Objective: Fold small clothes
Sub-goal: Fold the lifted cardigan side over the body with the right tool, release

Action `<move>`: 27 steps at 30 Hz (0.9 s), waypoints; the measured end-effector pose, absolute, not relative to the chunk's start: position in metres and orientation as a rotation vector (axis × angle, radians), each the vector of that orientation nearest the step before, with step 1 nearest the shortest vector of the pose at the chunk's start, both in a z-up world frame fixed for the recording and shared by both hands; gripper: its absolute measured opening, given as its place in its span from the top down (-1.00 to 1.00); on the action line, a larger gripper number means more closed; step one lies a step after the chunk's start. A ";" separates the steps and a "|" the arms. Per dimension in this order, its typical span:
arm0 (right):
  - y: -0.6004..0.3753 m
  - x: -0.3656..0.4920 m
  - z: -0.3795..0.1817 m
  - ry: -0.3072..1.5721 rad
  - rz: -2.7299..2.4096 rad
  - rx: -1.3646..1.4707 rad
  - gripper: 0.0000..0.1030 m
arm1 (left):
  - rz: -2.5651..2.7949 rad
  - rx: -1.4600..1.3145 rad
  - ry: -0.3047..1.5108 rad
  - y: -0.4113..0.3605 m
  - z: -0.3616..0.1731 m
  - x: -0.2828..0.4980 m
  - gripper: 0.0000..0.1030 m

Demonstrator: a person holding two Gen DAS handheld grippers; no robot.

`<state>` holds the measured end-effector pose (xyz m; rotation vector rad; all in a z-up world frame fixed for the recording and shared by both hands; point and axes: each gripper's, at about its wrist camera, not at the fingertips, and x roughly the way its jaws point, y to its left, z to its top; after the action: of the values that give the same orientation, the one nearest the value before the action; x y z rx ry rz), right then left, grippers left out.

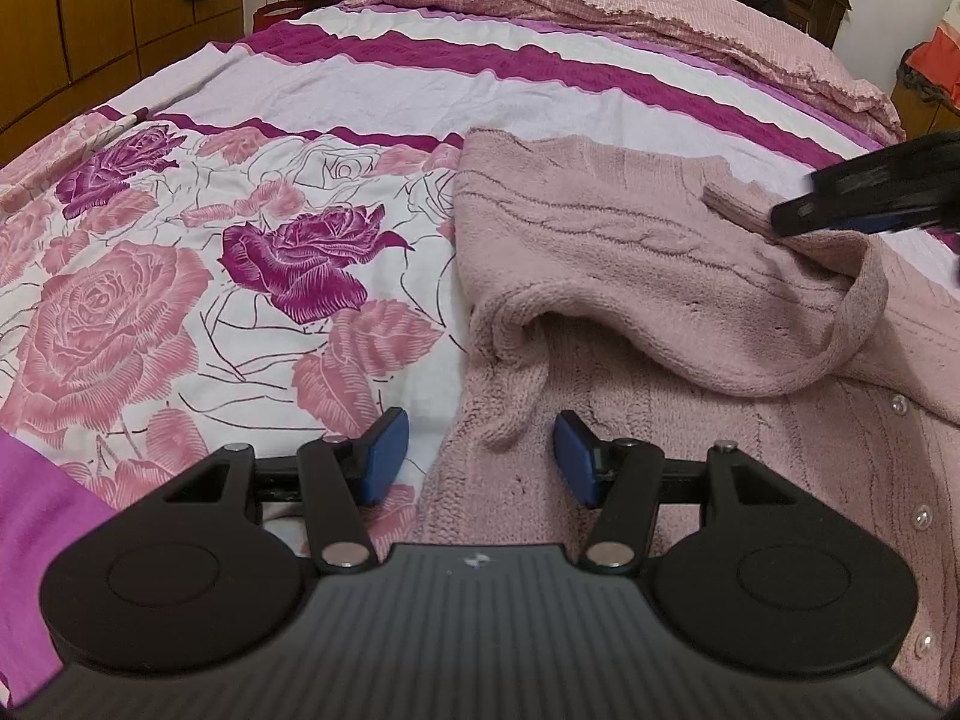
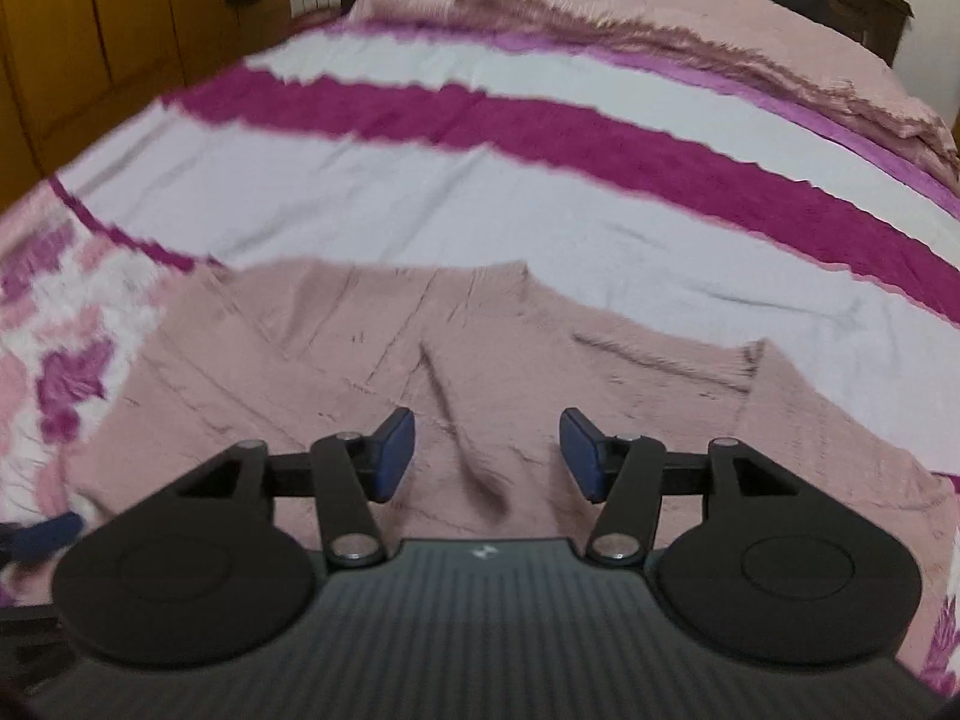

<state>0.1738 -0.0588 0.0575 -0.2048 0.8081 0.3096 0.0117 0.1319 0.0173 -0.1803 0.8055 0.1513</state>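
Note:
A pink knitted cardigan (image 1: pixel 630 276) with pearl buttons lies on the bed, one part folded over itself with a raised loop of fabric. My left gripper (image 1: pixel 480 456) is open and empty, low over the cardigan's left edge. My right gripper shows in the left wrist view (image 1: pixel 840 210) as a dark shape over the cardigan's upper right; its jaw gap is not visible there. In the right wrist view my right gripper (image 2: pixel 486 456) is open and empty just above the cardigan (image 2: pixel 420 360), which looks blurred. The left gripper's blue tip (image 2: pixel 42 534) shows at the lower left.
The bed carries a rose-patterned sheet (image 1: pixel 180 276) with magenta and white stripes (image 1: pixel 420 66). A folded pink quilt (image 1: pixel 630 6) lies at the head. A wooden wardrobe (image 1: pixel 90 18) stands to the left. A red bag (image 1: pixel 276 12) sits beside the bed.

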 end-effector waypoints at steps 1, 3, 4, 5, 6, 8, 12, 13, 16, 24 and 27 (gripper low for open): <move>-0.054 0.177 0.052 0.816 0.298 -0.224 -0.05 | 0.150 -0.182 0.805 0.132 0.017 0.012 -0.20; -0.046 0.183 0.042 0.831 0.273 -0.261 0.10 | 0.148 -0.185 0.805 0.133 0.017 0.012 -0.20; -0.044 0.184 0.039 0.827 0.265 -0.287 0.23 | 0.148 -0.186 0.805 0.133 0.017 0.012 -0.21; -0.042 0.183 0.038 0.810 0.252 -0.323 0.57 | 0.147 -0.186 0.805 0.133 0.017 0.012 -0.21; -0.040 0.181 0.039 0.791 0.252 -0.346 0.78 | 0.148 -0.186 0.805 0.133 0.017 0.012 -0.21; -0.043 0.175 0.047 0.753 0.255 -0.355 0.79 | 0.148 -0.186 0.805 0.133 0.017 0.012 -0.21; -0.061 0.156 0.081 0.630 0.236 -0.368 0.80 | 0.148 -0.184 0.805 0.133 0.017 0.012 -0.21; -0.070 0.150 0.091 0.606 0.236 -0.349 0.80 | 0.148 -0.184 0.804 0.133 0.017 0.012 -0.21; -0.101 0.135 0.116 0.550 0.216 -0.288 0.80 | 0.149 -0.182 0.805 0.133 0.016 0.012 -0.21; -0.191 0.080 0.121 0.507 0.103 -0.126 0.80 | 0.152 -0.170 0.806 0.132 0.017 0.012 -0.21; -0.214 0.072 0.093 0.563 0.069 -0.089 0.80 | 0.154 -0.163 0.807 0.130 0.017 0.012 -0.21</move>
<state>0.0722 -0.2136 0.0927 -0.0889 0.5625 0.0688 0.0119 0.1303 0.0166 -0.1632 0.8067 0.1542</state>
